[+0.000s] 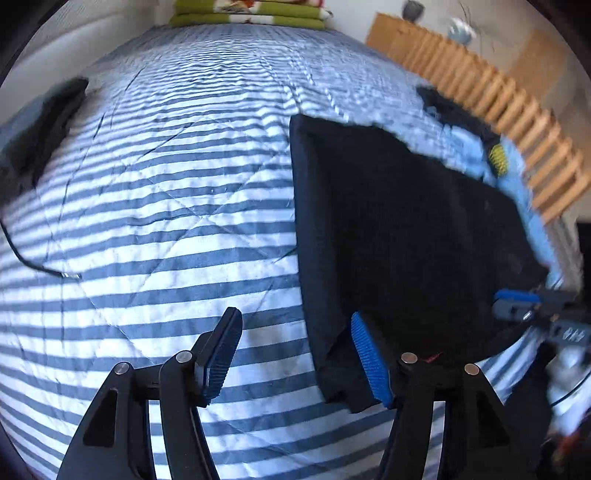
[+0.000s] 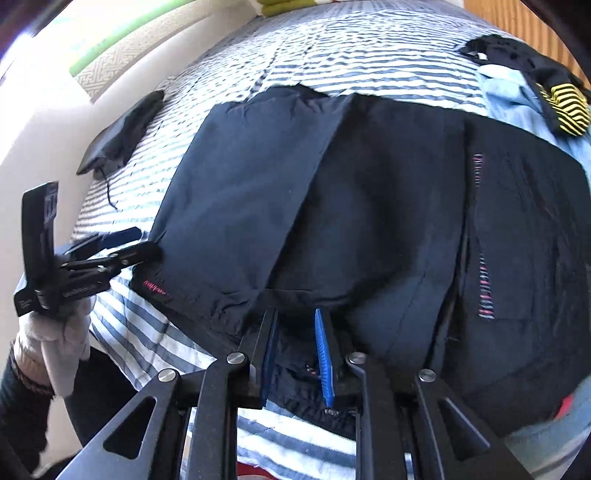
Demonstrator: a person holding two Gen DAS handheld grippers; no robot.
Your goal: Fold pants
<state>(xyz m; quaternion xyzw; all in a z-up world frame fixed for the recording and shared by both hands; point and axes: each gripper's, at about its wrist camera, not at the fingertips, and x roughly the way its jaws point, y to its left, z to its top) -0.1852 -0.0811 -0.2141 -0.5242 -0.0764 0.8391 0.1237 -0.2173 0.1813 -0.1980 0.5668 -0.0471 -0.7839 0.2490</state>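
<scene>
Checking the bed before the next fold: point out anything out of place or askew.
Two things stand out. A loose black cable trails over the striped quilt left of the dark pants, with its plug end bare. The pants' upper right edge overlaps the heap of clothes on the right, so a fold could drag it.

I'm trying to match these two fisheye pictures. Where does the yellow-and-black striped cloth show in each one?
Left wrist view: yellow-and-black striped cloth at the right edge, beyond the dark pants.
Right wrist view: upper right corner, on pale blue fabric.
Shared landmark: green folded bedding at the bed's far end.
</scene>
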